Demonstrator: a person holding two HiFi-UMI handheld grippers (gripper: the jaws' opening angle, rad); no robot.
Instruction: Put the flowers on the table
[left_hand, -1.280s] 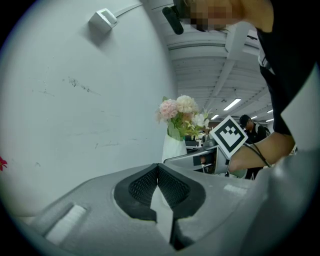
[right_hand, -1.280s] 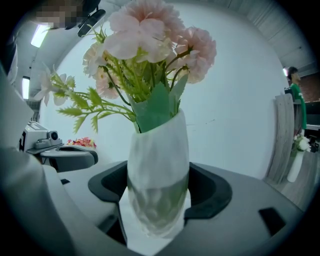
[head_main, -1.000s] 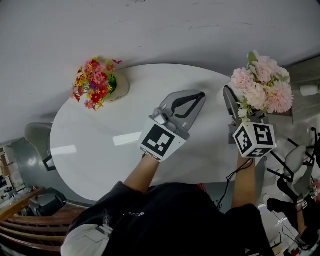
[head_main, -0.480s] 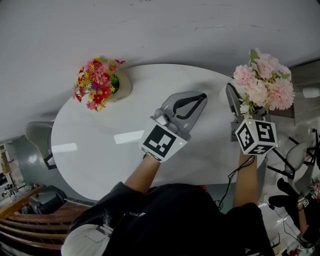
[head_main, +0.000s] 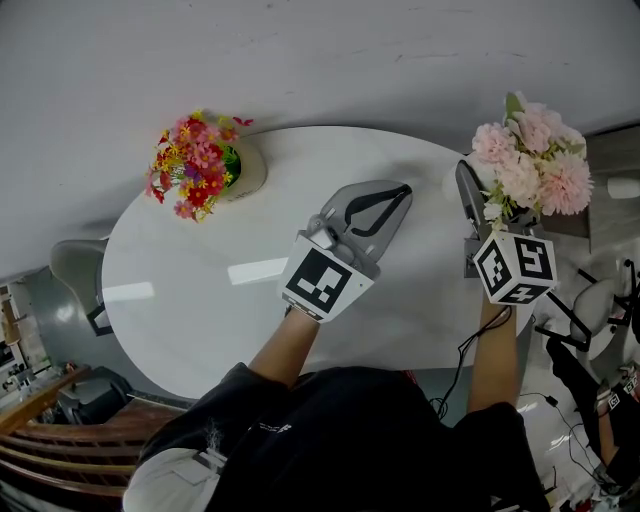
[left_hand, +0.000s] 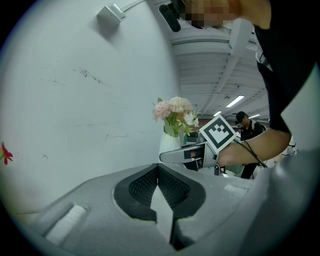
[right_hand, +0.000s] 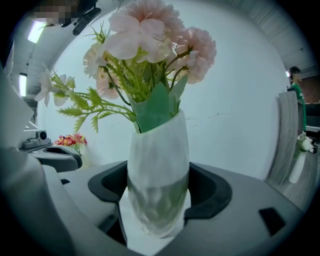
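A bunch of pink flowers (head_main: 530, 165) stands in a white vase (right_hand: 157, 170) at the right edge of the round white table (head_main: 200, 280). My right gripper (head_main: 490, 195) is shut on the vase's lower body, one pad (right_hand: 212, 192) against each side. The vase stands upright between them (right_hand: 159, 185). My left gripper (head_main: 400, 190) hovers over the middle of the table, shut with nothing in it, and its pads (left_hand: 145, 187) meet at the tips. The left gripper view shows the pink flowers (left_hand: 172, 107) and the vase (left_hand: 170, 142) ahead to the right.
A small bunch of red and yellow flowers (head_main: 195, 165) in a cream pot (head_main: 245, 170) stands at the table's far left, by the white wall. A grey chair (head_main: 75, 275) is left of the table. A person (left_hand: 247, 127) stands in the background.
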